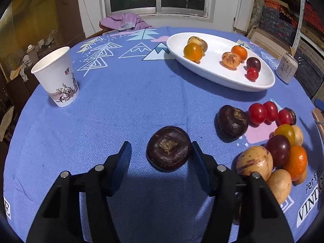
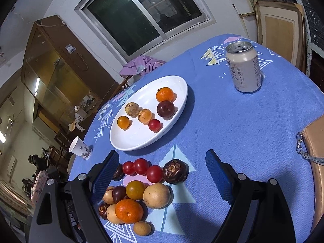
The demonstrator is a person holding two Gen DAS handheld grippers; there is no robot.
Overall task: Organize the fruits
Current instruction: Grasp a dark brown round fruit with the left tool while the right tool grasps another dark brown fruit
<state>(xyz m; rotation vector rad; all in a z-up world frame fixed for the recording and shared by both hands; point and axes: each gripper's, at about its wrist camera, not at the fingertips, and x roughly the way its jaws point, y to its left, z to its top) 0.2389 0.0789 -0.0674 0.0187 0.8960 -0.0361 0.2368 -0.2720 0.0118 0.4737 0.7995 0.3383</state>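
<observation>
A dark brown water chestnut (image 1: 168, 148) lies on the blue tablecloth between the fingers of my left gripper (image 1: 160, 143). The right finger (image 1: 199, 158) is at its edge, the left one stands apart, so the gripper is open. A loose pile of fruit (image 1: 279, 147) sits to the right: red cherry tomatoes (image 2: 140, 166), a mandarin (image 2: 128, 210), pale round fruits, dark plums and another chestnut (image 2: 175, 171). My right gripper (image 2: 162, 151) hangs open over that pile, holding nothing. Further back, the white oval plate (image 1: 222, 81) (image 2: 131, 141) holds several fruits.
A printed paper cup (image 1: 58, 77) (image 2: 81, 150) stands at the table's left. A pale drink can (image 2: 245, 66) (image 1: 286, 66) stands beyond the plate. A tan zipped pouch (image 2: 316, 151) lies at the right edge. A purple cloth (image 1: 125, 21) hangs past the far edge.
</observation>
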